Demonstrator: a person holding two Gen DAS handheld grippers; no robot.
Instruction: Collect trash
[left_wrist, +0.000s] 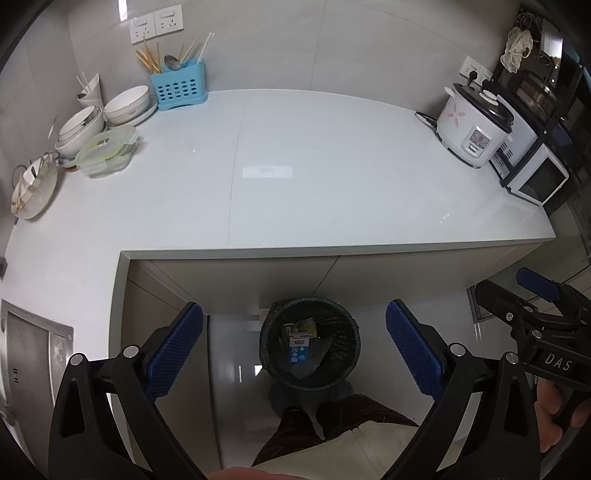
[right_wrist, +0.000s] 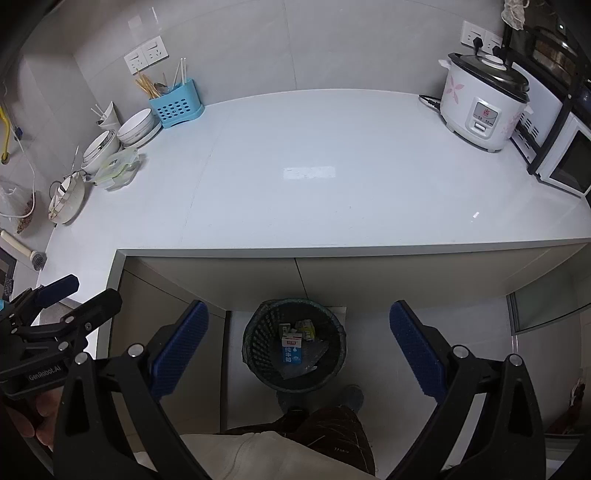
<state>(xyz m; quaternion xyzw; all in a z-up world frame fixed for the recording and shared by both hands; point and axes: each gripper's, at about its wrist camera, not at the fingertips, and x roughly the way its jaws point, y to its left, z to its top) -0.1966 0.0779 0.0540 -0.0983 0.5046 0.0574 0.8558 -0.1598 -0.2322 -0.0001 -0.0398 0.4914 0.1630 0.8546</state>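
Left gripper (left_wrist: 294, 349) & right gripper (right_wrist: 299, 349): fingers spread wide, nothing held, above bin (right_wrist: 294, 345) w/ cartons (right_wrist: 292, 349) below tabletop (right_wrist: 314, 184) front edge.

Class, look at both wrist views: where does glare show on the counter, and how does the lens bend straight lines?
Left wrist view: a pale rectangular glare patch sits mid-counter, and the counter's front edge bows. Right wrist view: the same glare patch; the wall tiles curve toward the dark corners, and the bin lies in dimmer light.
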